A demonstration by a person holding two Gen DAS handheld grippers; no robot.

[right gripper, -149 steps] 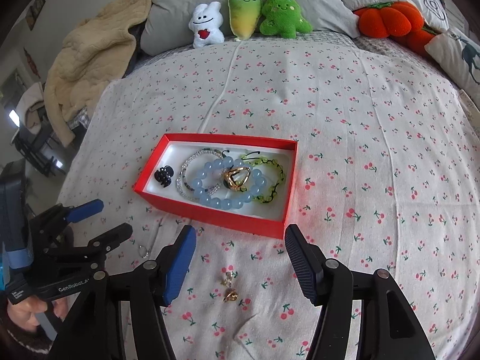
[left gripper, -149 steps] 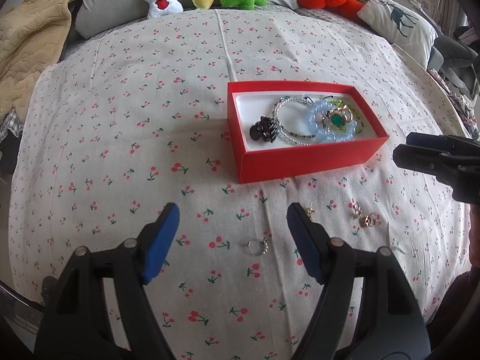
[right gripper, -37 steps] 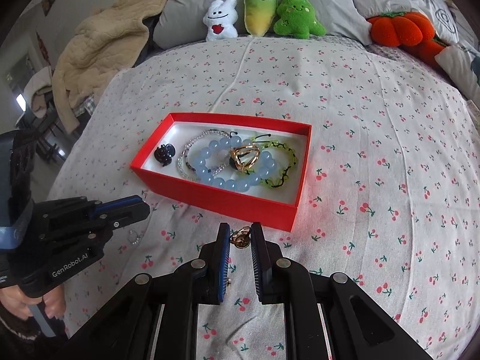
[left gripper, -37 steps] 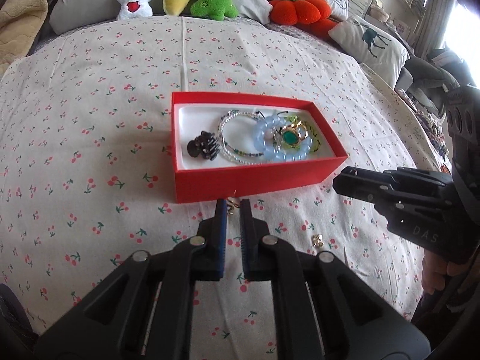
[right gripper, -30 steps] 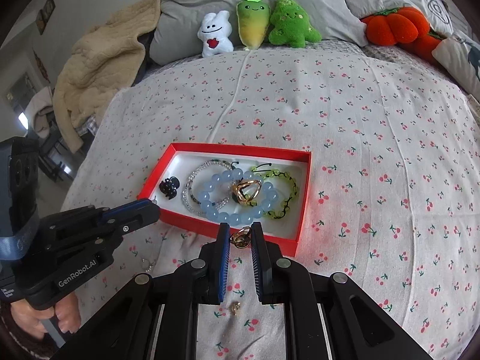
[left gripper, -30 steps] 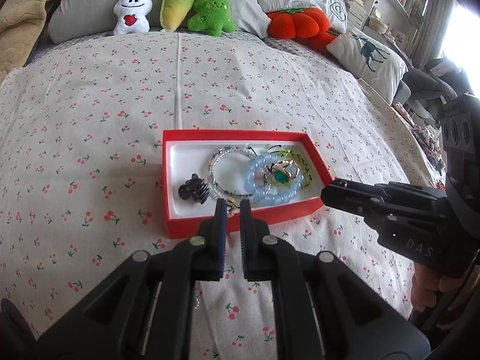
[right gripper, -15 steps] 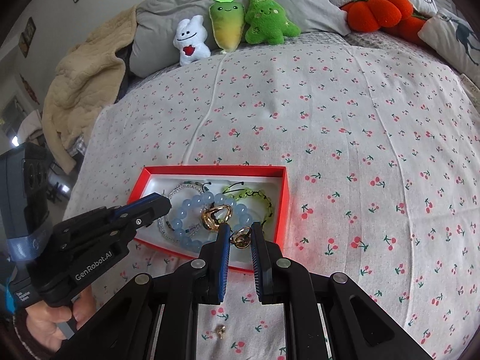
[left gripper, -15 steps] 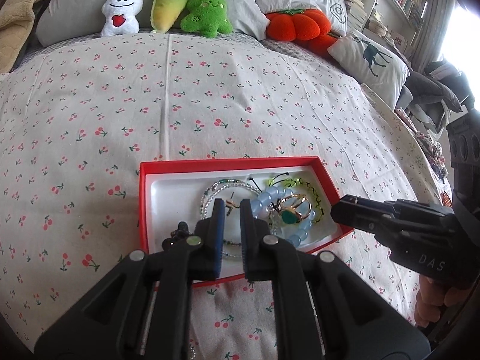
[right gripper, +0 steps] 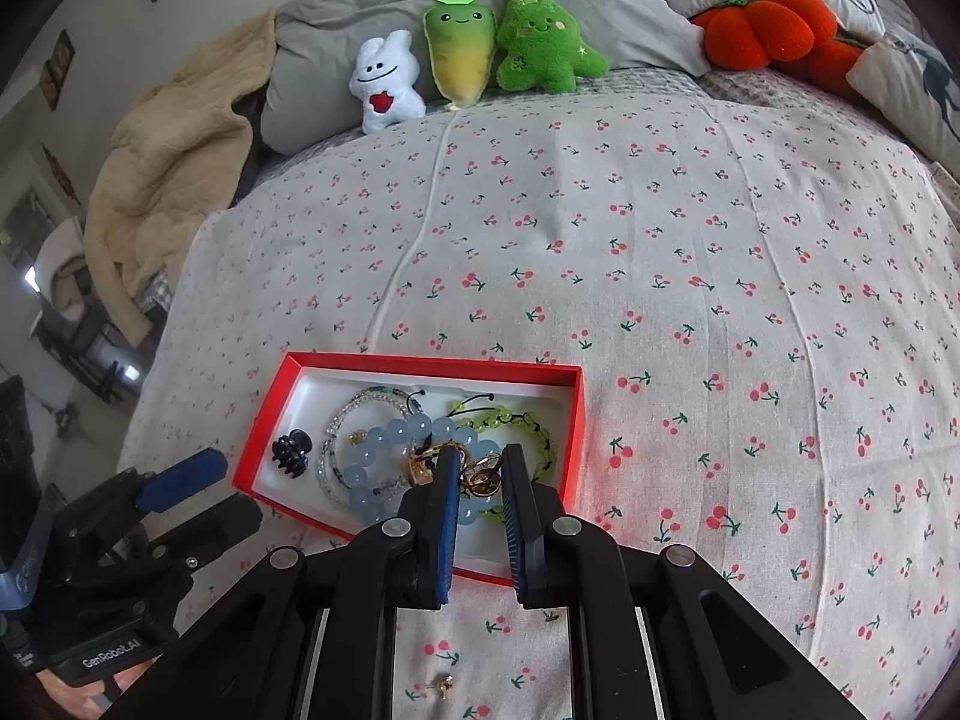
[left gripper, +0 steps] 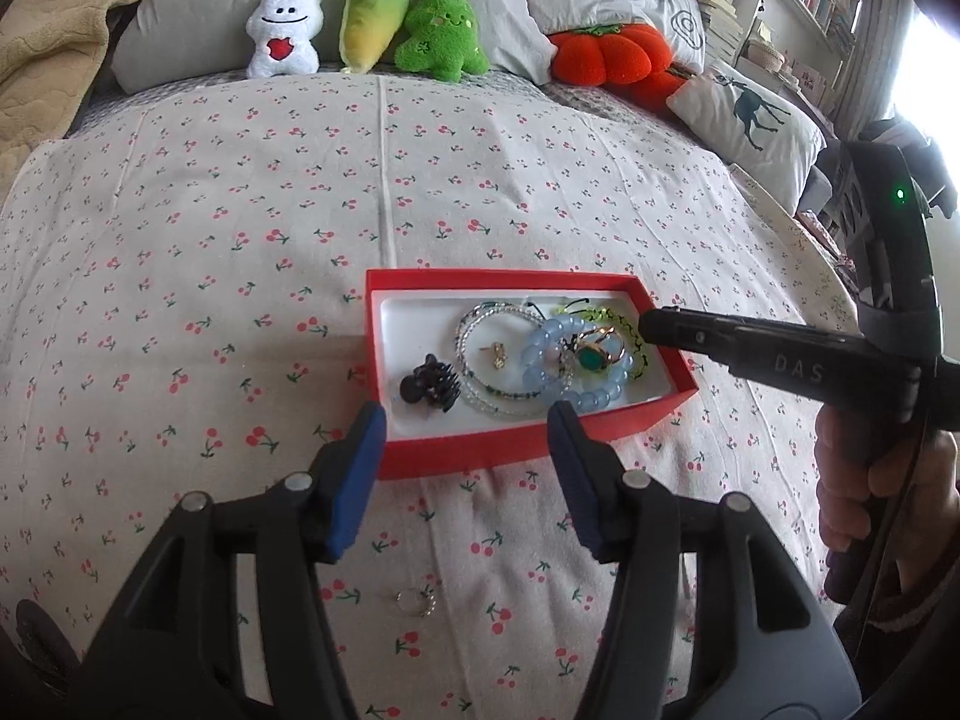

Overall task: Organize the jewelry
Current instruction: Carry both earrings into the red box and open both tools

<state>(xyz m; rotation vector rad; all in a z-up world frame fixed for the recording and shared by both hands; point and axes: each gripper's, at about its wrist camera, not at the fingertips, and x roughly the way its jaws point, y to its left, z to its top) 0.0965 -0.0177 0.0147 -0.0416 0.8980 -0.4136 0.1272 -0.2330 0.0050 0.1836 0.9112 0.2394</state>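
Observation:
A red box (left gripper: 498, 279) with a white lining lies on the cherry-print bed. Inside it are a black hair claw (left gripper: 429, 390), a blue bead bracelet (left gripper: 540, 360), other bracelets and a small gold earring (left gripper: 497, 354). My left gripper (left gripper: 468, 462) hangs over the box's near wall; its jaws are opening and nothing is between them. My right gripper (right gripper: 480, 474) is over the box (right gripper: 432, 365), shut on a gold hoop earring (right gripper: 485, 478). A silver ring (left gripper: 414, 603) and a gold stud (right gripper: 443, 687) lie on the sheet in front of the box.
Plush toys (left gripper: 360, 18) and grey pillows line the head of the bed, with an orange pumpkin cushion (left gripper: 600, 57) to the right. A beige blanket (right gripper: 174, 180) is heaped at the far left. A hand (left gripper: 870, 480) grips the right tool.
The left gripper has opened and drawn back to the box's near wall; a small gold earring now lies inside the box. The right gripper moved over the box, still shut on its earring.

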